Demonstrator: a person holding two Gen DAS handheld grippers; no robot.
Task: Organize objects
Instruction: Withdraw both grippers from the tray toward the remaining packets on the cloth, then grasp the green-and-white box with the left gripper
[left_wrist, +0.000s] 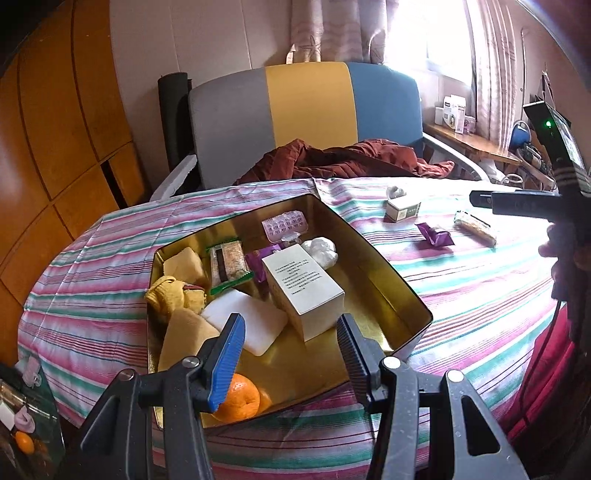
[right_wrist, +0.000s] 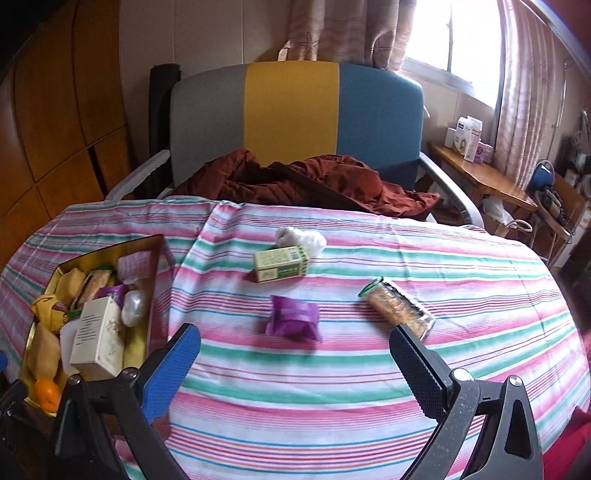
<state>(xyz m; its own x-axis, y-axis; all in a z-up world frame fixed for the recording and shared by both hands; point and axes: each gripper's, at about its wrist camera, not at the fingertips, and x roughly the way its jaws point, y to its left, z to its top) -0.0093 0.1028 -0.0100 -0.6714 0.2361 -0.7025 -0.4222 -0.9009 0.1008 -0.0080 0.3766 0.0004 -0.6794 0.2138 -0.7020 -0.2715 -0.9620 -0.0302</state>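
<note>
A pink-and-green striped cloth covers the bench (right_wrist: 332, 369) before a grey, yellow and blue chair (right_wrist: 291, 110). Ahead of the wide-open, empty right tool (right_wrist: 295, 354) lie a purple packet (right_wrist: 293, 320) and a green carton (right_wrist: 280, 264). Only the left wrist view shows the gold tin's (left_wrist: 388, 273) interior beneath the part-open, empty left tool (left_wrist: 290, 339).

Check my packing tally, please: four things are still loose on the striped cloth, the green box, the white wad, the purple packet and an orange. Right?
Not the orange: it already lies in the gold tin. The fourth loose thing is the snack bar, as the right wrist view shows, beside the green box, white wad and purple packet.
</note>
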